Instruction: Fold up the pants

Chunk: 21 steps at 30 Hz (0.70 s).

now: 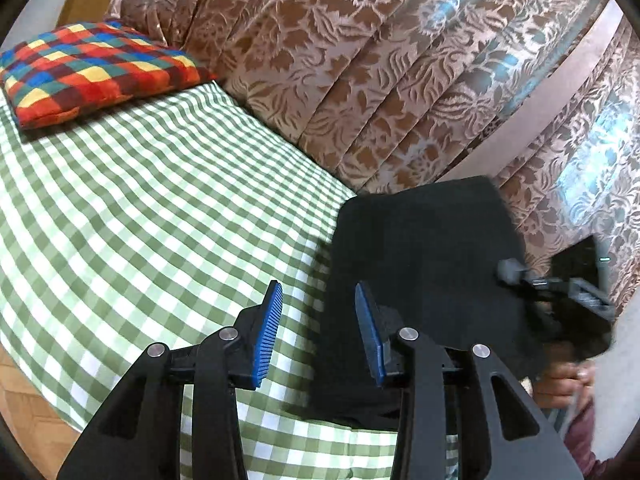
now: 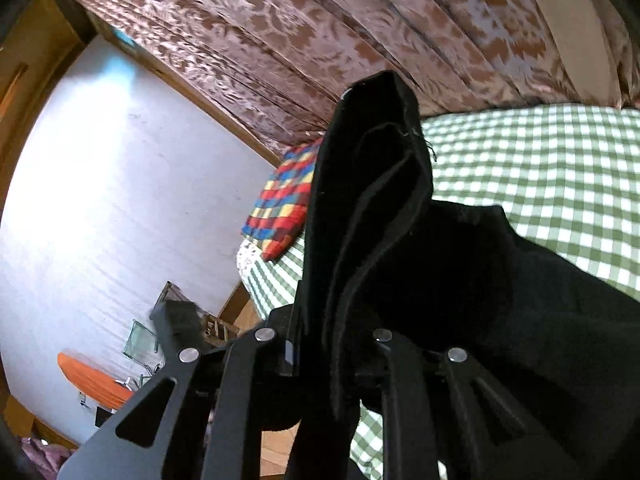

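1. Blue ribbed pads (image 1: 269, 332) of the left hand-held gripper (image 1: 320, 332) sit nearest the left wrist lens. Its jaws stand wide apart and hold nothing; checked bedsheet and the dark edge of the garment show through the gap.
2. Black pants (image 1: 424, 264) lie partly on the bed (image 1: 160, 200), toward its right side in the left wrist view, with one portion lifted off the green-checked sheet in front of the floral curtain (image 1: 360, 60).
3. In the right wrist view, the right hand-held gripper (image 2: 336, 356) is closed on a bunched, layered fold of the pants (image 2: 372, 184). The cloth rises upright from between the jaws and also drapes away to the right over the bed (image 2: 560, 168).
4. The fingertips of the right hand-held gripper are hidden by the fabric; the grasp is judged from the cloth emerging between its linkages.
5. A multicoloured checked pillow (image 1: 92, 68) rests at the far end of the bed, well apart from the pants.
6. Task status, as a judgement: a fold appears under way, with one end raised and doubled layers visible. The garment is not yet a flat, finished stack.
7. Remaining work, as a judgement: lay the lifted portion over the rest, align the edges, and smooth the result.
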Tool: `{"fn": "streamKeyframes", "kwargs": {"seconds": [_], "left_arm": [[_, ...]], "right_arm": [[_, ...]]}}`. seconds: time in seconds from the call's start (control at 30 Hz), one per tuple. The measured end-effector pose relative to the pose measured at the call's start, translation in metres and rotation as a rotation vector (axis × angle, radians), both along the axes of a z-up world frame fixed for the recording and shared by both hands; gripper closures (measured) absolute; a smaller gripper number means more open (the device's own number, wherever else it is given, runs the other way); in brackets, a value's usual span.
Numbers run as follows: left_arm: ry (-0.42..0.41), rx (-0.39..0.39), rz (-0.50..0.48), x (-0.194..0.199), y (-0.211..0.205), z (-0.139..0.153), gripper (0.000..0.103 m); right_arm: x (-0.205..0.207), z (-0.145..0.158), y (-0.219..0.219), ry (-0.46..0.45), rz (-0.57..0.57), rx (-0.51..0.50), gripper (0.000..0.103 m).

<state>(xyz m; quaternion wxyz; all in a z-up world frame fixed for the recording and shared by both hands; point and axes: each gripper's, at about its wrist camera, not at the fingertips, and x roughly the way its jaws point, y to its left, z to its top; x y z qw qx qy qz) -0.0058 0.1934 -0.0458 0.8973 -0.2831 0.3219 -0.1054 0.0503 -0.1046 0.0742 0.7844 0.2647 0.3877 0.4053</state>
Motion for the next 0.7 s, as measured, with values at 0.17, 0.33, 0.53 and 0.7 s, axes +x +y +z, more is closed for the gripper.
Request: {"fn": "streamKeyframes", "kwargs": {"seconds": [0.17,0.33,0.53,0.7], "left_arm": [[0.002,0.022,-0.100,0.016,-0.036,-0.001,0.067],[0.007,0.033,-0.253,0.029,-0.088,-0.004,0.067],[0.070,0.093,-0.468,0.033,-0.156,-0.019,0.067],[0.088,0.152,-0.533,0.026,-0.187,-0.029,0.067]], "right_arm": [[-0.028,0.019,-0.046,-0.059,-0.035,0.006,0.089],[-0.047,0.006,-0.104,-0.056,-0.110,-0.058,0.089],[-0.059,-0.051,-0.170,0.024,-0.221,-0.200,0.089],[-0.057,-0.123,-0.203,0.182,-0.278,-0.217,0.088]]}}
